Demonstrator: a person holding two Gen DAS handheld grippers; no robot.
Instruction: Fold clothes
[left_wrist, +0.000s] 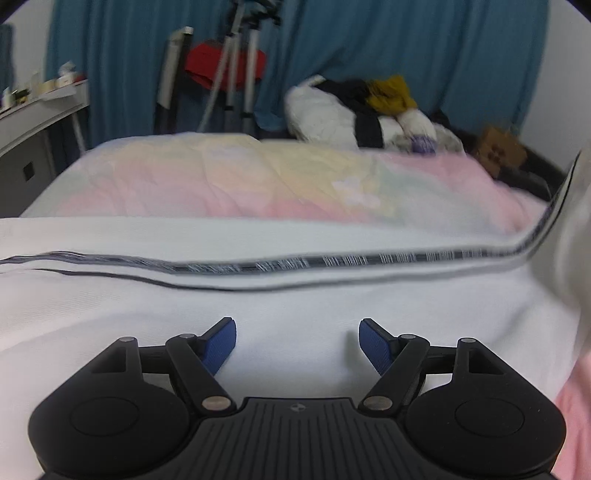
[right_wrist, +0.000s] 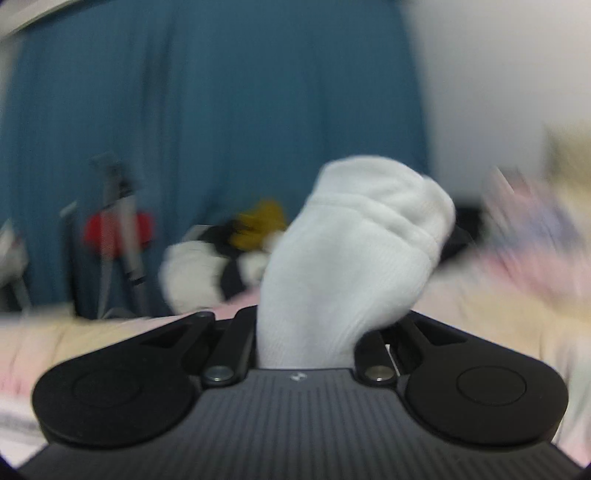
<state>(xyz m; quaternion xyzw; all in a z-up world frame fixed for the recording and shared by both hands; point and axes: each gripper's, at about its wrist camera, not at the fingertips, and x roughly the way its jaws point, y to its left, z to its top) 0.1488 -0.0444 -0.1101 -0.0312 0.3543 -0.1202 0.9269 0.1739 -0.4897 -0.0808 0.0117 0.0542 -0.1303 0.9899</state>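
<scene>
A white garment (left_wrist: 280, 314) with a dark patterned stripe lies spread on the bed under my left gripper (left_wrist: 297, 341). That gripper stands open, its blue pads (left_wrist: 223, 343) apart just above the cloth with nothing between them. At the right edge the garment lifts off the bed in a blurred fold (left_wrist: 569, 236). My right gripper (right_wrist: 308, 332) is shut on a bunched wad of the white garment (right_wrist: 354, 258), which sticks up between the black fingers and hides the tips. The right wrist view is smeared by motion.
A pastel pink and yellow quilt (left_wrist: 236, 177) covers the bed beyond the garment. A pile of clothes (left_wrist: 369, 110), white, black and mustard, lies at the far end. A tripod (left_wrist: 236, 74), something red, a white desk (left_wrist: 40, 110) and blue curtains (left_wrist: 406, 44) stand behind.
</scene>
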